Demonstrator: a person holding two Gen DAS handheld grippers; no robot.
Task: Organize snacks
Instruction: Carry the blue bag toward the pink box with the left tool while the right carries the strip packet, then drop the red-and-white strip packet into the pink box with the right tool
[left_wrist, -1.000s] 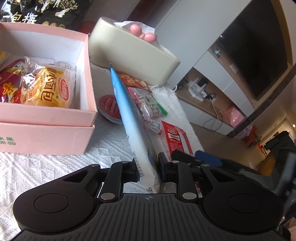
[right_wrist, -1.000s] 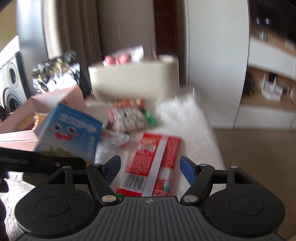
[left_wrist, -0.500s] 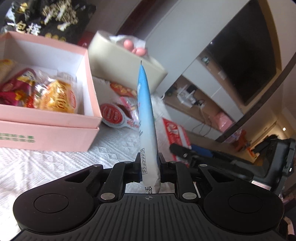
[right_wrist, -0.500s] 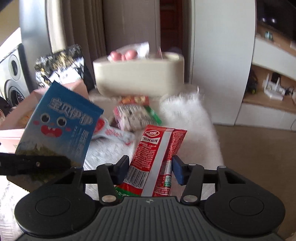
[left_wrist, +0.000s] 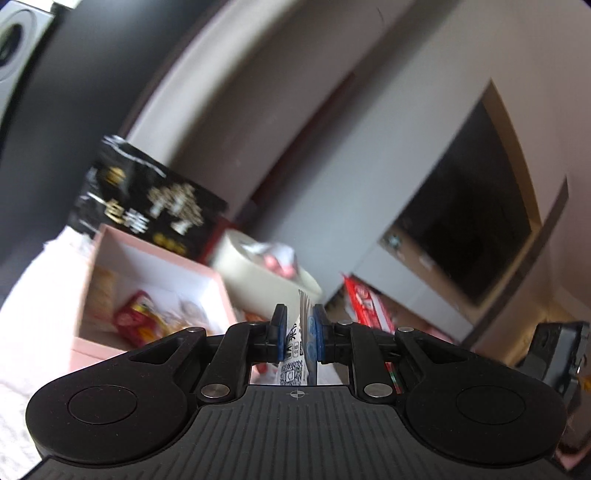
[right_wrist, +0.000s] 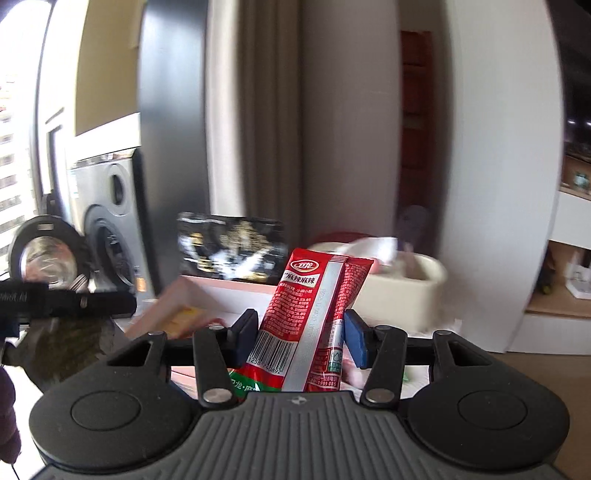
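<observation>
Snacks fill both your grippers: left gripper (left_wrist: 300, 334) clamps a thin blue-and-white foil packet (left_wrist: 303, 332) edge-on; right gripper (right_wrist: 301, 338) clamps a tall red plastic sachet (right_wrist: 314, 317).

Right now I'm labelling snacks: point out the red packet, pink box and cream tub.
red packet (right_wrist: 299, 306), right wrist view, printed front.
pink box (left_wrist: 218, 284), left wrist view, right wall.
cream tub (right_wrist: 402, 295), right wrist view, front wall.

pink box (left_wrist: 155, 258) open-topped, cream tub (left_wrist: 258, 284) beside
</observation>
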